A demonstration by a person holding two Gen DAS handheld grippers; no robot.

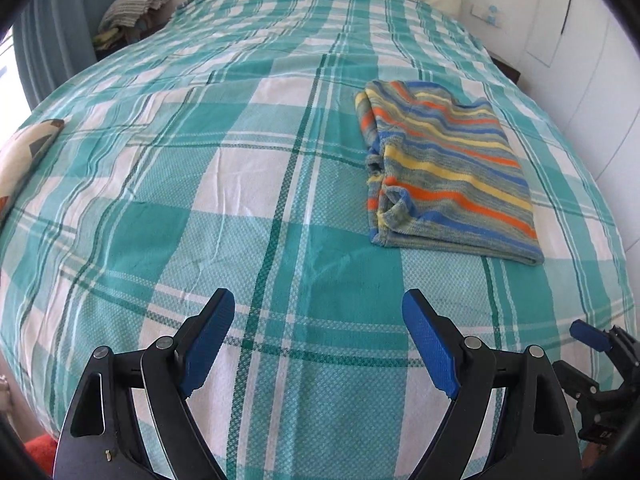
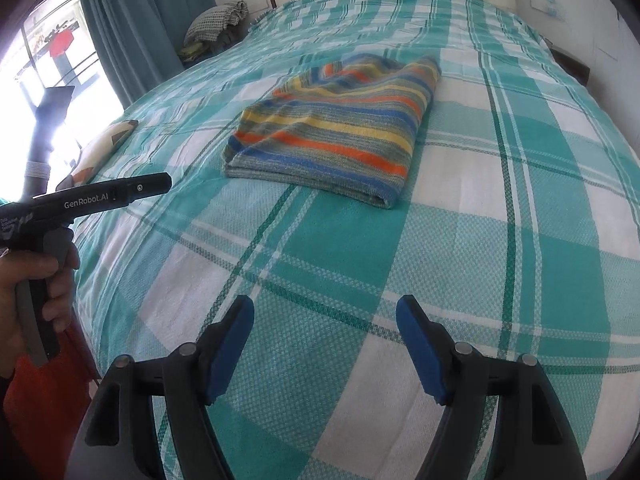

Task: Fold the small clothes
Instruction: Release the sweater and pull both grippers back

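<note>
Blue-padded left tool and right tool gape empty.

Bedspread on my feed is woven cloth w/ a rough waffle-ish texture, matt. Striped garment looks like soft knit, slightly fuzzy. My left gripper has matt black plastic arms, grainy blue pads, shiny metal pins.
</note>
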